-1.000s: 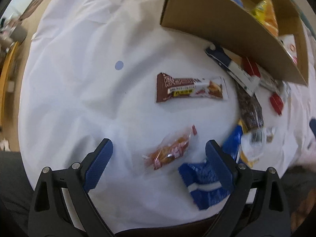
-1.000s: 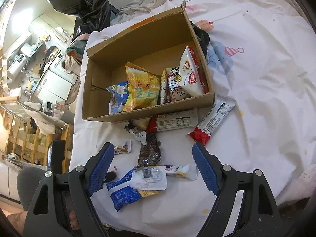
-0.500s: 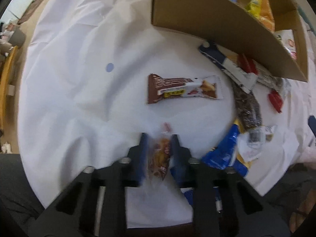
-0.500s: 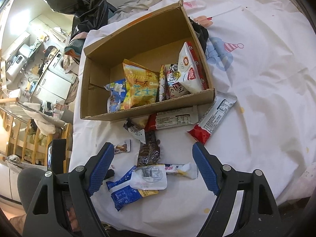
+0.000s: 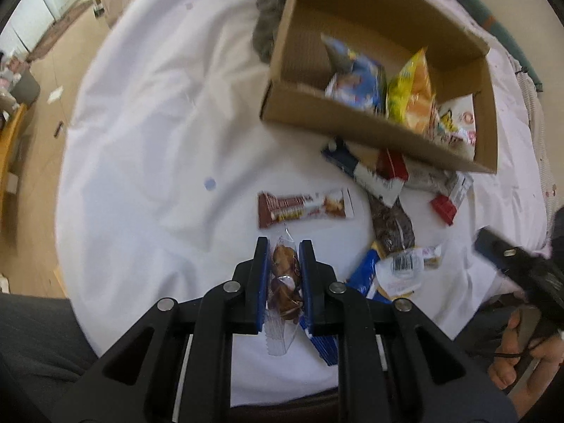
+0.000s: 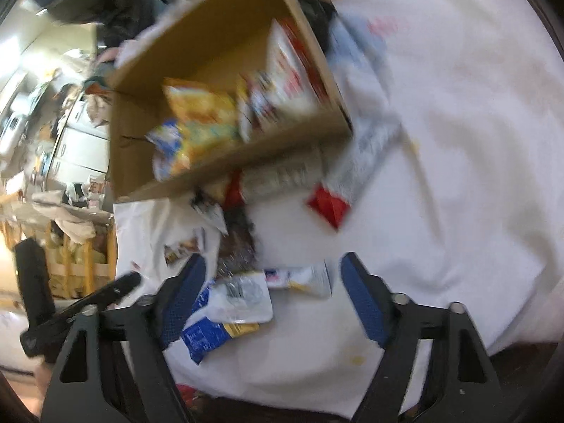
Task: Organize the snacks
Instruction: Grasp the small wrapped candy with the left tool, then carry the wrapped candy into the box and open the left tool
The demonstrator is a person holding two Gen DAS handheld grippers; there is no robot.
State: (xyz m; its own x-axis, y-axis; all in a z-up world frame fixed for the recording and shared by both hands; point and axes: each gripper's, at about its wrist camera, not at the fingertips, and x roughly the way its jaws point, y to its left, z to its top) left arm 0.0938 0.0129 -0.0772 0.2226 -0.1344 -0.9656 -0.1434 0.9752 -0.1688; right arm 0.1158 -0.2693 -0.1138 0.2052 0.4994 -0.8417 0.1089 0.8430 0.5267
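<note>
Left gripper point(image 5: 284, 246) is clamped tight on a clear-wrapped pastry point(image 5: 284, 276), both blue pads pressing its sides, and the packet hangs clear of the white sheet point(image 5: 148, 148). It points steeply down, with the brown chocolate bar point(image 5: 305, 205) lying just past its tips. Right gripper point(image 6: 273, 264) stands spread wide and its jaws have just been closing a little; nothing is pinched, though a white packet point(image 6: 243, 299) and a blue-and-yellow wrapper point(image 6: 208, 335) lie on the sheet between its 2 fingers. It tilts down toward that pile. Cardboard box point(image 5: 488, 134) sits beyond, already holding upright snack bags point(image 5: 410, 95).
</note>
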